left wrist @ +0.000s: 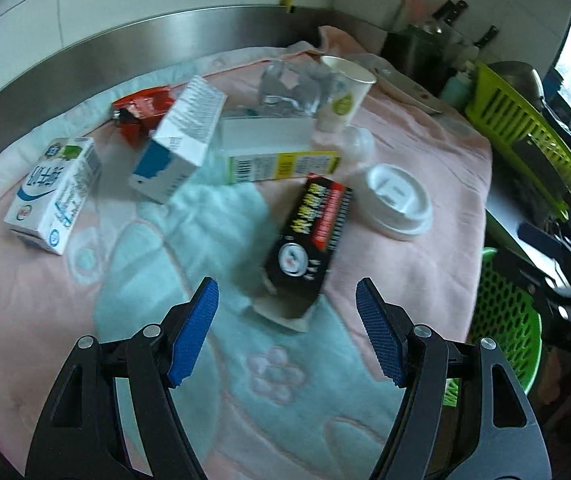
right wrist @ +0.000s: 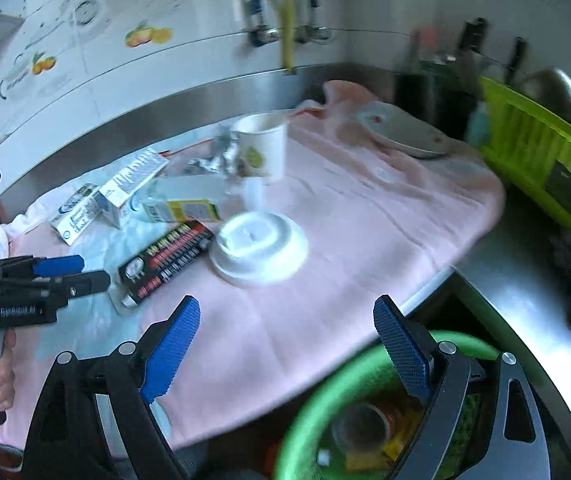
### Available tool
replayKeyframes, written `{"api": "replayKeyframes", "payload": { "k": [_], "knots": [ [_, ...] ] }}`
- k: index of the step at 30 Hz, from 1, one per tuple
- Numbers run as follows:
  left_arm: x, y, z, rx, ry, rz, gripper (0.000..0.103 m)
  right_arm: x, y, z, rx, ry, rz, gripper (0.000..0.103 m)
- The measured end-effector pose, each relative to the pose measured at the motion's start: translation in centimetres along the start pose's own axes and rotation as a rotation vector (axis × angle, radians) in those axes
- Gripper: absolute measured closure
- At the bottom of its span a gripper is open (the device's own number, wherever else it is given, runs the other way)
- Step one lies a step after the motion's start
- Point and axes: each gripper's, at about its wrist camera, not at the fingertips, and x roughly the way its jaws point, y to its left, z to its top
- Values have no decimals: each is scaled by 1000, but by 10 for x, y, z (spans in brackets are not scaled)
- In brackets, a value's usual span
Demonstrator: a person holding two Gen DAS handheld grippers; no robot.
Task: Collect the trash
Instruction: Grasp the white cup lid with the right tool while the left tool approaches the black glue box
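Observation:
Trash lies on a pink and teal towel. A black box with red and yellow print lies just ahead of my open, empty left gripper. Behind it are a white lid, a yellow-green carton, a blue-white box, a milk carton, a red pack, a paper cup and crumpled clear plastic. My right gripper is open and empty above the towel's edge, over a green basket. The black box and lid lie ahead of it.
The green basket sits below the counter's right edge and holds some trash. A green dish rack and knives stand at the right. A steel backsplash and tiled wall run behind. A flat dish rests on the towel's far corner.

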Motion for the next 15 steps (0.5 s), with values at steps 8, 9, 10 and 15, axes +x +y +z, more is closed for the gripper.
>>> {"api": "replayKeyframes", "payload": {
  "k": [8,9,10,15],
  "knots": [
    [6,21,-1,-10,11,29,32,55,22,29,-81,45,21,18],
    [7,24,0,-11,13,30,32,60,22,30,-85,49,21,18],
    [7,25,0,-10,13,32,32,68,23,33,-91,56,20,18],
    [12,29,1,3,15,37,32,94,23,41,-103,86,6,18]
  ]
}}
